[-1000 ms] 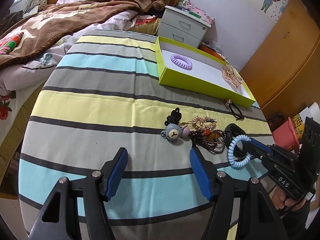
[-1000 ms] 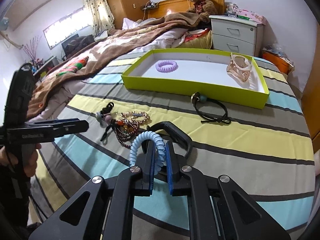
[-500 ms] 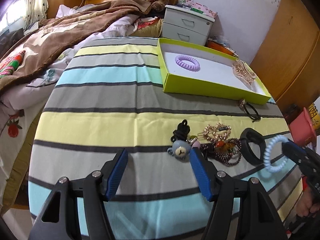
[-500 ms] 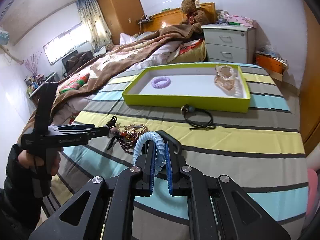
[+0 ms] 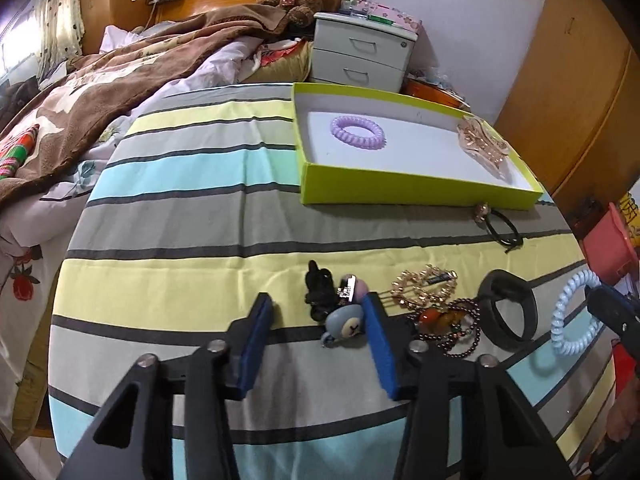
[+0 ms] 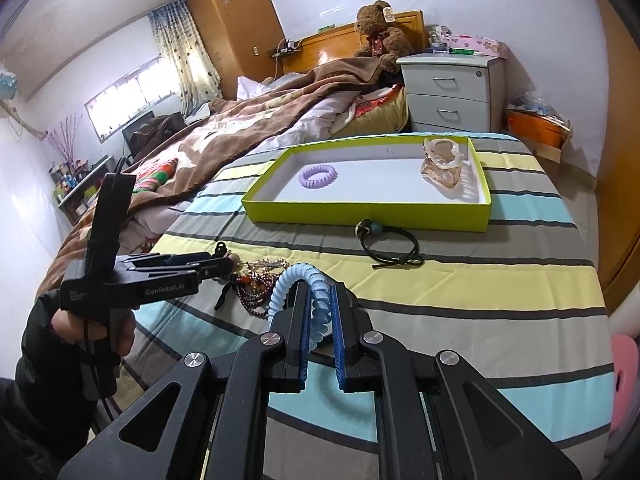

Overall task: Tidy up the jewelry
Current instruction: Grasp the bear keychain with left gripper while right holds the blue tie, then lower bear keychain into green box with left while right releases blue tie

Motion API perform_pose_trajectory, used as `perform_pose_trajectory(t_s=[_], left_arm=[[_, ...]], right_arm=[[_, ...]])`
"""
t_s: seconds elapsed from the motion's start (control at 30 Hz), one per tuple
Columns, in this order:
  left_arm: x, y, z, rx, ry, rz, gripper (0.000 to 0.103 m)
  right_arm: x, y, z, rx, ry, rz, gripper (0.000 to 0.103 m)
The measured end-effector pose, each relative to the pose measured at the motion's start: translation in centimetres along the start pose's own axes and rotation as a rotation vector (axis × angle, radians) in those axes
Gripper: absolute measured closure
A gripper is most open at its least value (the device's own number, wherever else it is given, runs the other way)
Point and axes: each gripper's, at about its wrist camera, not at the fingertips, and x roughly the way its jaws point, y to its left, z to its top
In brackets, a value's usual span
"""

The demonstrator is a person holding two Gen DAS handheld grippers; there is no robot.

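Note:
My left gripper [image 5: 318,336] hangs over the striped cloth with its jaws closing. A grey bear hair tie [image 5: 344,326] and a black hair tie [image 5: 318,292] lie between its blue pads [image 5: 256,340]. The bear sits against the right pad, and the left pad stands apart from it. My right gripper [image 6: 320,320] is shut on a light blue spiral hair tie [image 6: 308,292], held above the cloth. In the left wrist view that light blue spiral hair tie [image 5: 572,320] shows at the right. The green box [image 5: 400,194] holds a purple spiral tie [image 5: 358,132] and a beige claw clip [image 5: 480,144].
Beaded bracelets [image 5: 448,320], a gold piece [image 5: 424,284] and a black bangle [image 5: 508,312] lie right of the bear. A black tie with a bead [image 6: 392,248] rests before the green box [image 6: 360,216]. A bed, a nightstand [image 6: 448,96] and a pink stool [image 5: 608,248] surround the table.
My left gripper has moved up to the jewelry pile, so the bear tie now lies between its pads, and its jaws have narrowed. The right gripper keeps its hold on the blue coil.

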Motion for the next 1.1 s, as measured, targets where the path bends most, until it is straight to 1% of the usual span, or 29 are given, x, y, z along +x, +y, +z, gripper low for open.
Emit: perform_pose_trajectory(t_s=[0.07,0.13,0.27,0.57,1.1], left_arm=[[-0.1,-0.2,-0.1,0.009,-0.006,0.006,0.066],[-0.1,-0.2,-0.1,0.007,-0.009,0.003,0.071],[-0.1,0.0,-0.1,-0.006,-0.016,-0.006,0.076],[-0.5,0.0,-0.2,-0.013,-0.022,0.0,0.079],[-2.7,0.1,0.5,-0.032,-0.06,-0.005,0.079]], right_arm=[[0.0,-0.1,-0.1,0.003,0.0,0.001,0.093],[0.0,-0.2,-0.1,0.005,-0.002,-0.001,0.093],[0.0,-0.4,-0.2,0.012,-0.003,0.0,0.093],[-0.3,-0.5,-0.2,0.014,-0.012,-0.004,0.093],[-1.2,-0.7,0.8,0.023,-0.047,-0.013,0.093]])
